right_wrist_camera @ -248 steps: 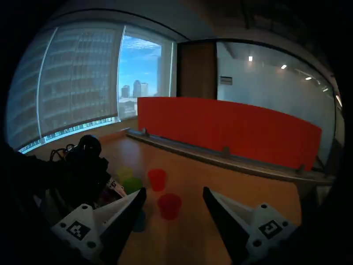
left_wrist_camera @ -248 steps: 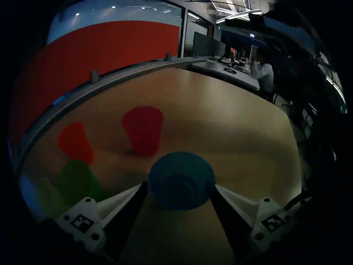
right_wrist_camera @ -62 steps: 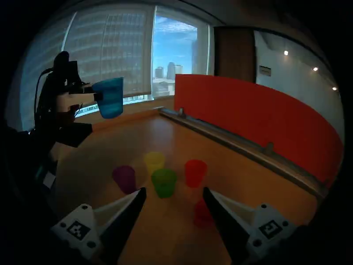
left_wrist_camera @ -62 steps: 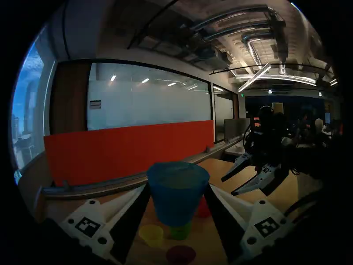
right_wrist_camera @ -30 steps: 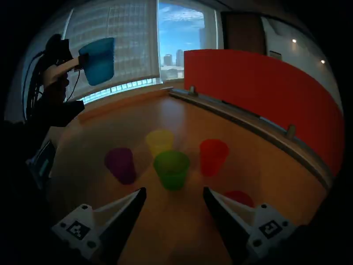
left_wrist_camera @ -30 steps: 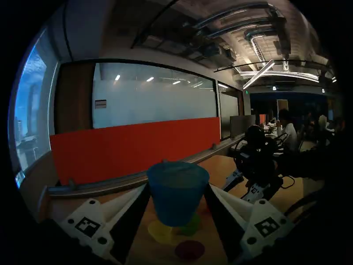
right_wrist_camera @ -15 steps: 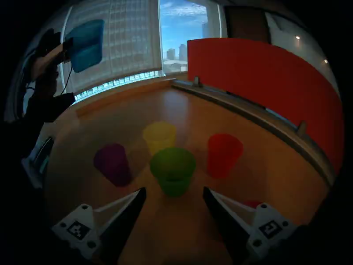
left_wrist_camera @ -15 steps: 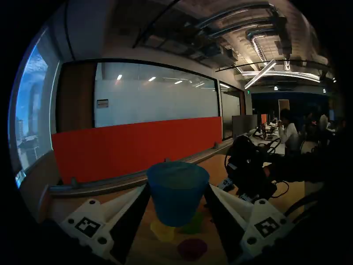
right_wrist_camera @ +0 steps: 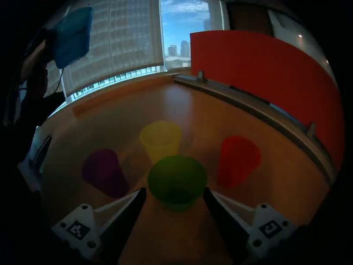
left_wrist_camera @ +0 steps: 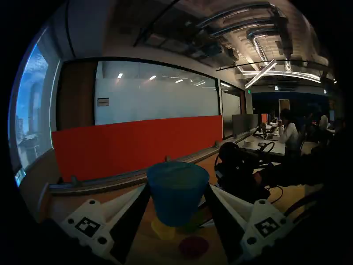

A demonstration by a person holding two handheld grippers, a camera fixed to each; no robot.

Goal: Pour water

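Note:
My left gripper (left_wrist_camera: 178, 194) is shut on a blue cup (left_wrist_camera: 178, 190), held upright high above the wooden table. Beneath it lie a yellow cup (left_wrist_camera: 161, 230), a green cup (left_wrist_camera: 195, 221) and a purple cup (left_wrist_camera: 193, 246). In the right gripper view the blue cup (right_wrist_camera: 70, 35) hangs at the top left. My right gripper (right_wrist_camera: 174, 194) is open and low over the table, its fingertips on either side of the green cup (right_wrist_camera: 177, 181). Behind stand the yellow cup (right_wrist_camera: 160, 140), the purple cup (right_wrist_camera: 103, 172) and a red cup (right_wrist_camera: 237, 160).
The wooden table (right_wrist_camera: 207, 110) ends at a metal rail (right_wrist_camera: 264, 115) under a red partition (right_wrist_camera: 269, 66). Windows with blinds (right_wrist_camera: 119, 39) lie beyond the far edge. A person's dark arm (left_wrist_camera: 287, 170) reaches in from the right, and people sit at desks farther back.
My right gripper has moved forward and down, so the green cup now sits between its fingertips. The blue cup stays held high in the left gripper.

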